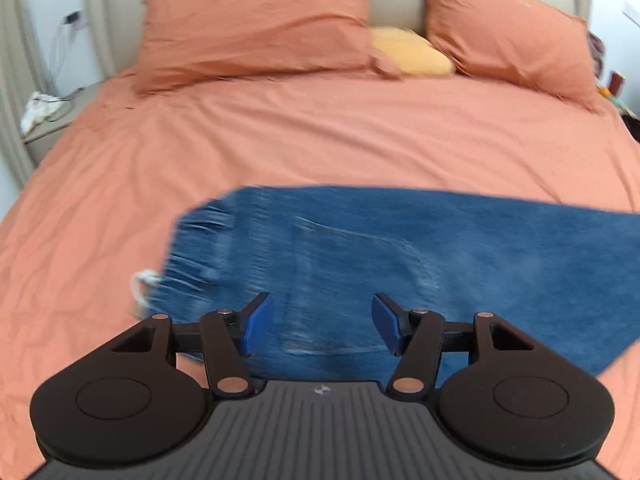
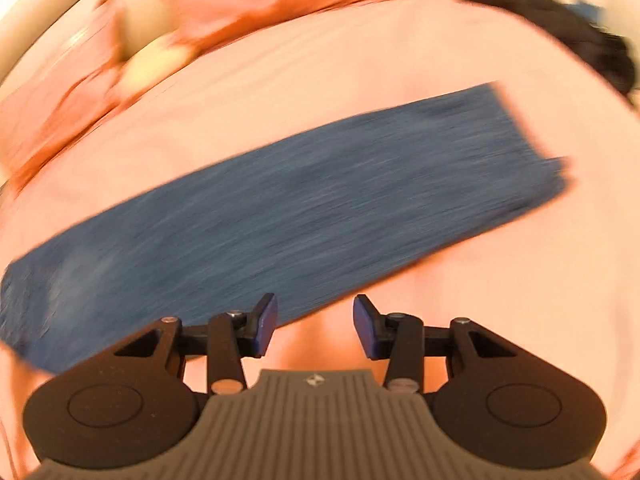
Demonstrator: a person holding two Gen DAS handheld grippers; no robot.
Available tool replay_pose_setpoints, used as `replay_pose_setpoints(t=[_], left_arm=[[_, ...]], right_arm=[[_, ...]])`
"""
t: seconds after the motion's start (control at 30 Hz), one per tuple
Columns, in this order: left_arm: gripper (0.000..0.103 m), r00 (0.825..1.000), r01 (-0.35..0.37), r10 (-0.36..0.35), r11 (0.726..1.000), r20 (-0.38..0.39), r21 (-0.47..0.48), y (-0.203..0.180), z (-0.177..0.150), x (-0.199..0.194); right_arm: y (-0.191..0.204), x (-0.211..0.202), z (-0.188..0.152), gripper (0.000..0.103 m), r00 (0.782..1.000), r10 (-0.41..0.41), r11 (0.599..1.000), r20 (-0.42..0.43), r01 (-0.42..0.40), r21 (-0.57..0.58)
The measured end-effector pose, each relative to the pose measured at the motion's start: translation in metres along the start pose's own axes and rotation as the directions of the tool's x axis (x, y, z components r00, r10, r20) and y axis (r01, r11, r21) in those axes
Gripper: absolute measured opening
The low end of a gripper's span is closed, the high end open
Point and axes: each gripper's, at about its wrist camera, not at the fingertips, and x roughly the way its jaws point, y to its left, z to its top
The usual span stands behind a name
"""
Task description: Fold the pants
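Blue denim pants (image 1: 360, 256) lie flat on the orange bed cover, folded lengthwise, waistband with a white drawstring (image 1: 144, 284) at the left. My left gripper (image 1: 322, 326) is open and empty, just above the waist end near a back pocket. In the right wrist view the pants (image 2: 300, 200) run as a long blue strip from lower left to upper right, blurred by motion. My right gripper (image 2: 316, 328) is open and empty, over the near edge of the legs, its left finger above the denim.
Two orange pillows (image 1: 256, 28) and a yellow cushion (image 1: 412, 52) lie at the headboard. A bedside table (image 1: 52, 116) with white cloth stands at the left. A dark item (image 2: 560, 28) lies at the bed's far right. Orange bed cover (image 1: 320, 136) surrounds the pants.
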Motion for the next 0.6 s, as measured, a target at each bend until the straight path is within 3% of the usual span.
replay_pose_setpoints(t=[0.2,0.33,0.6], left_arm=[[0.067,0.998,0.045,-0.042,0.997,-0.052,0.057,-0.053,-0.01,0.023],[0.067,0.995,0.029,-0.023,0.997,-0.093,0.07,-0.074,-0.013,0.046],[0.064,0.988,-0.036,0.043,0.998,-0.151,0.051,-0.083,-0.015,0.083]], right_arm=[[-0.109,-0.009,0.039,0.039,0.994,-0.096,0.986,0.043,0.089,0.14],[-0.171,-0.007,0.06,0.036,0.989,-0.136,0.966,0.064,0.118,0.231],[-0.223,0.056,0.09,0.031,0.996,-0.084,0.913,0.043,0.059,0.404]])
